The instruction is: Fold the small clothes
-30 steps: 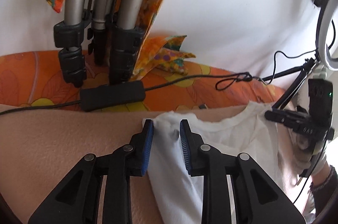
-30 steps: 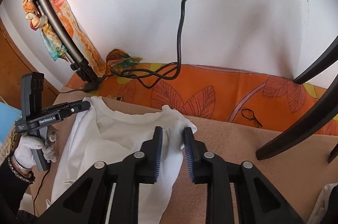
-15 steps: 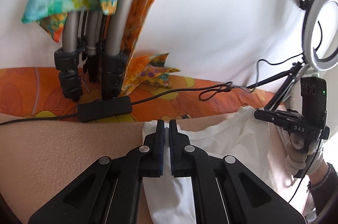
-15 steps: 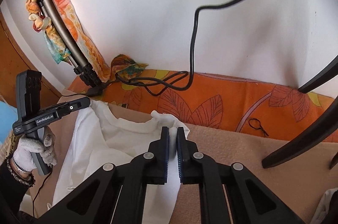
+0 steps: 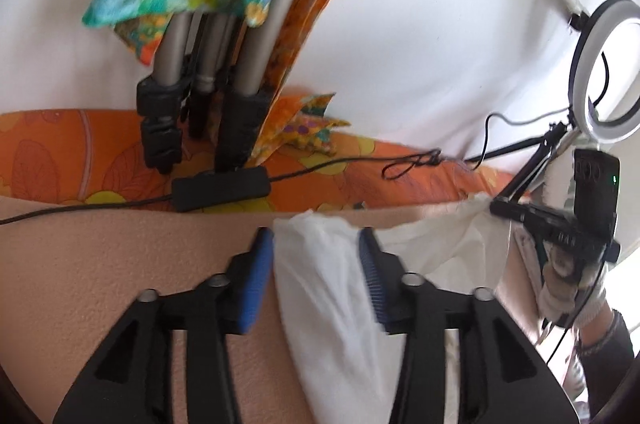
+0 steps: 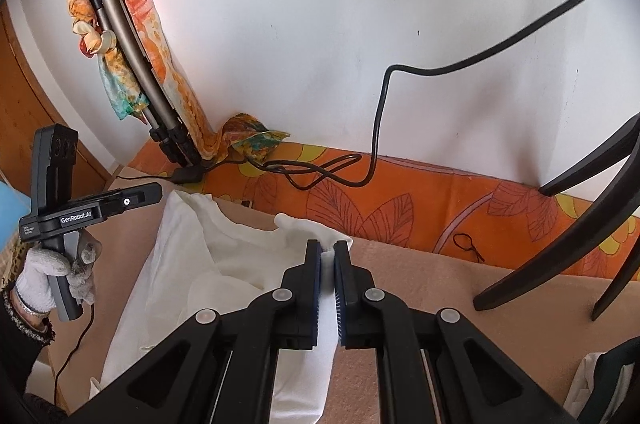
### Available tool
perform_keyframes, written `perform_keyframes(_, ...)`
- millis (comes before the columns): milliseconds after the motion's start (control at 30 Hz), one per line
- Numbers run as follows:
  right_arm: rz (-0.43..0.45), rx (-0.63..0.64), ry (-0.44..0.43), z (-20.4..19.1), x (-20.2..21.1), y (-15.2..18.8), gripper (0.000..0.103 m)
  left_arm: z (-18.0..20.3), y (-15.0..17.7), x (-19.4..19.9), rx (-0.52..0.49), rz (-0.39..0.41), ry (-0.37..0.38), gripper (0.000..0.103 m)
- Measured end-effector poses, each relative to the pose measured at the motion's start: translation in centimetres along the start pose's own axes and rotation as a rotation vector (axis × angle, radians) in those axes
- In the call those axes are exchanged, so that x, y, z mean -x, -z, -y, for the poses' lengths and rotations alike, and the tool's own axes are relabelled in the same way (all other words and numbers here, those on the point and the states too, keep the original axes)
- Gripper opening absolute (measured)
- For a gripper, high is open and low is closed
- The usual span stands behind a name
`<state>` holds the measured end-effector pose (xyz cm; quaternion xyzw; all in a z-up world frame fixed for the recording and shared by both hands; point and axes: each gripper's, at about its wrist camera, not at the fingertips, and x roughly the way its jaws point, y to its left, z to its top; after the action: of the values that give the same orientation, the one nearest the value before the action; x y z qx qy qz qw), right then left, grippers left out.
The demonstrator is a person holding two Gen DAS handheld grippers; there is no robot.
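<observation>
Here, the white cotton T-shirt is seen spread on the beige fleece blanket, collar toward the orange leaf-print cloth strip along the wall. The right gripper is pressed together, one shoulder of the shirt pinched between its blue pads. The left gripper is held spread, the other shoulder lying loose between its fingers, ungripped.
</observation>
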<state>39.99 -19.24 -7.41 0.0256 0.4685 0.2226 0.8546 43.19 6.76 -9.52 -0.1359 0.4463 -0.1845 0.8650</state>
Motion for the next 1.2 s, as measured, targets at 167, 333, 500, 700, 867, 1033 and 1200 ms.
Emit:
perform_keyframes(167,-0.008,-0.028,-0.038,1.7,-1.3,0.5,0.005,-1.1,0.8,-1.8,-0.046,-0.028,-0.025,0.049)
perform_keyframes(333,-0.038,-0.039,-0.037,2.5,-3.1,1.0,0.013,-0.2,0.3,-3.6,-0.077,-0.003,-0.004,0.045)
perform_keyframes(500,-0.043,-0.085,-0.041,3.3,-4.5,1.2,0.034,0.4,0.2,-5.0,-0.087,-0.021,0.001,0.007)
perform_keyframes(700,-0.02,-0.039,-0.03,1.9,-3.9,1.1,0.006,1.5,0.1,-4.1,-0.093,0.018,0.006,0.005)
perform_keyframes(867,0.015,-0.014,-0.028,0.6,-1.0,0.6,0.006,2.7,0.4,-0.7,-0.107,0.066,0.021,0.005)
perform_keyframes(1033,0.046,0.024,-0.026,-1.6,3.2,0.6,0.006,4.9,1.3,3.0,-0.126,0.096,0.025,0.005)
perform_keyframes(1200,0.076,0.054,-0.012,-4.3,8.1,1.8,0.006,7.6,2.7,7.0,-0.167,0.124,0.025,0.005)
